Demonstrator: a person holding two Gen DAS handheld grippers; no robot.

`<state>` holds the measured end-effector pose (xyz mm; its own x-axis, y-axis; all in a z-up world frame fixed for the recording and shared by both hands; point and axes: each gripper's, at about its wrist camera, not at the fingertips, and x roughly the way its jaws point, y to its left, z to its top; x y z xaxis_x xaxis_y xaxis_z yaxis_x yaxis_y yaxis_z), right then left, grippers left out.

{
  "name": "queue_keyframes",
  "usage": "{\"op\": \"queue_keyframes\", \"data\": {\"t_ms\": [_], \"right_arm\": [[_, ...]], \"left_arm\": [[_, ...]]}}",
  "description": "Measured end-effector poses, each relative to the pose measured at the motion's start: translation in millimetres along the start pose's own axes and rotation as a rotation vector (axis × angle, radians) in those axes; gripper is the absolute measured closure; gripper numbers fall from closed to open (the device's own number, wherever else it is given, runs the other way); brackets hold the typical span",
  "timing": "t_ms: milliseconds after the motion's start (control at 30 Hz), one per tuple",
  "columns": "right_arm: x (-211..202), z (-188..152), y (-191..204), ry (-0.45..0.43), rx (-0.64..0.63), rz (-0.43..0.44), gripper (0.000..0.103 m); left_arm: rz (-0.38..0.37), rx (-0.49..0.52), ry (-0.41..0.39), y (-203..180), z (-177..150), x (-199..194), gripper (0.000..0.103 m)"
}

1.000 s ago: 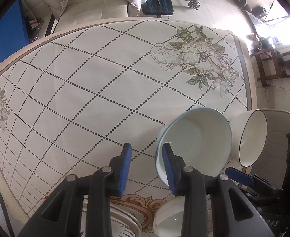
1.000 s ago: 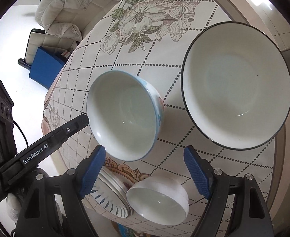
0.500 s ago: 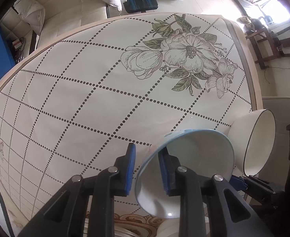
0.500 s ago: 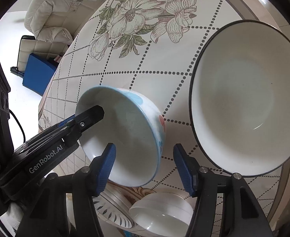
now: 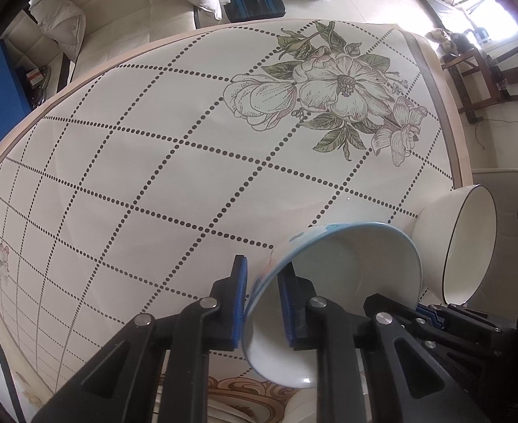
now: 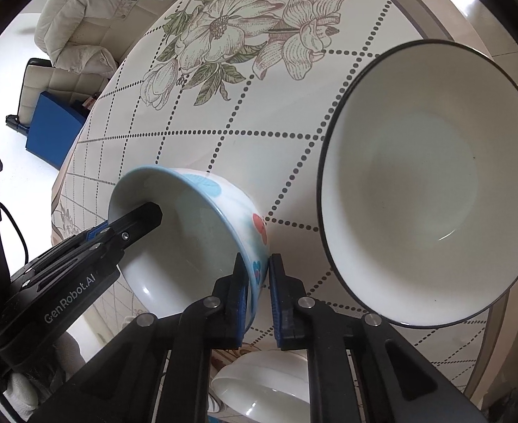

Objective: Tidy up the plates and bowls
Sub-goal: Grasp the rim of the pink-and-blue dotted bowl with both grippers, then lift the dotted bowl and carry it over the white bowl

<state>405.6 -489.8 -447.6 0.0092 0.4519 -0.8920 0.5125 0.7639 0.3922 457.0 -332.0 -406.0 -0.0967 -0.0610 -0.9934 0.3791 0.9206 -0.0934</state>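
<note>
Your left gripper (image 5: 263, 299) and right gripper (image 6: 259, 296) both pinch the blue-rimmed bowl's (image 6: 202, 236) rim, holding it tilted above the table (image 5: 153, 162), beside the black-rimmed bowl (image 6: 431, 183).

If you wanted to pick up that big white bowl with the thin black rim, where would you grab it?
By its rim. The black-rimmed bowl stands open and empty on the table, and its wall is thin, so one finger could likely go inside and one outside, coming down from above at the rim's near edge. The patterned bowl is held just that way.
</note>
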Motion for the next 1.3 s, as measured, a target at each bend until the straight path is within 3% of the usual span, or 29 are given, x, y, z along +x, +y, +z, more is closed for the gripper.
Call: {"op": "queue_keyframes", "data": {"t_ms": [333, 733, 1067, 1300], "right_arm": [[-4.3, -17.0, -3.0, 0.024, 0.000, 0.018, 0.090], [-51.8, -45.2, -1.0, -0.028, -0.028, 0.023, 0.090], [-87.2, -100.4, -12.3, -0.058, -0.061, -0.004, 0.090], [-79.4, -140.2, -23.5, -0.039, -0.069, -0.020, 0.090]], "left_arm": [[0.007, 0.019, -0.012, -12.3, -15.8, -19.5, 0.088], [0.000, 0.036, -0.052, -25.6, -40.7, -57.0, 0.088], [-0.034, 0.045, -0.042, -31.3, -99.0, -67.7, 0.088], [-0.051, 0.041, 0.010, -31.2, -137.3, -50.8, 0.088]]}}
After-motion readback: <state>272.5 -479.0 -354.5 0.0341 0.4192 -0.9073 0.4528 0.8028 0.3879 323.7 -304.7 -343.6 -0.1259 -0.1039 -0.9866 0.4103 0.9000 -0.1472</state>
